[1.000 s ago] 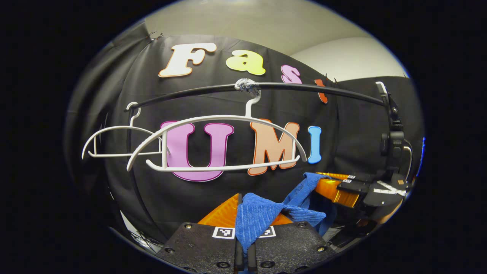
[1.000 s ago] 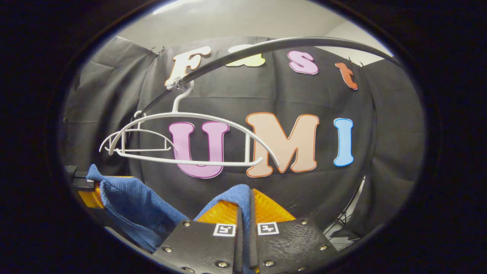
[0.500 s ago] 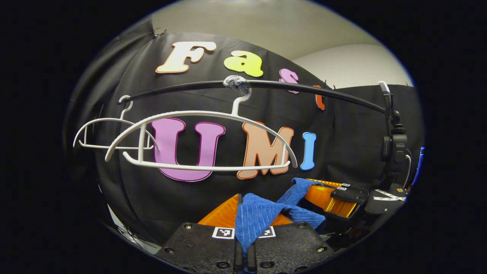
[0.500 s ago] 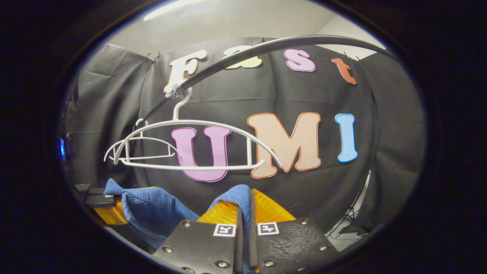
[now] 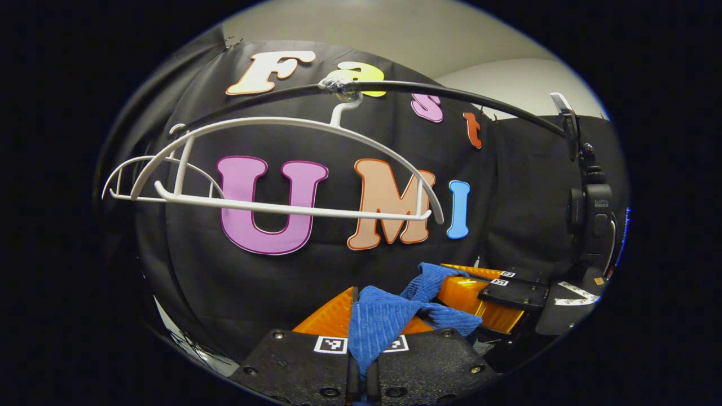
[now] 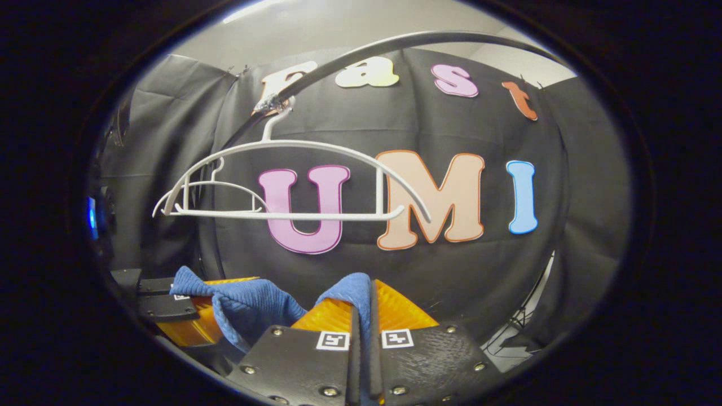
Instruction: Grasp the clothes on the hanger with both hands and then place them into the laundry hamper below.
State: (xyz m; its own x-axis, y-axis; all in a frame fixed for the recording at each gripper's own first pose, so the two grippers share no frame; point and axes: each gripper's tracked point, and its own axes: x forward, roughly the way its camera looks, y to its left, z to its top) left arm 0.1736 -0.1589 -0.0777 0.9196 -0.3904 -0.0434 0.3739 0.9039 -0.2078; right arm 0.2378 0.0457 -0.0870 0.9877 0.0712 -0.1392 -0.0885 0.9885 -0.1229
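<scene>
Against the black cloth wall, two bare white hangers [image 5: 282, 169] hang from a dark rail [image 5: 451, 96]. Below them, the left gripper [image 5: 361, 361] and right gripper [image 6: 361, 349] each clamp the blue cloth [image 5: 383, 316] stretched between them.

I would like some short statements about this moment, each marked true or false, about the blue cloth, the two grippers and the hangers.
1. The blue cloth still hangs on the white hanger. False: the hanger is bare; the cloth is below it, at the grippers.
2. The left gripper is shut on the cloth. True.
3. The right gripper is open and holds nothing. False: its fingers are closed on a fold of the cloth.
4. Two white hangers hang from the black rail. True: a second hanger is behind the first.
5. The cloth stretches between both grippers. True.
</scene>
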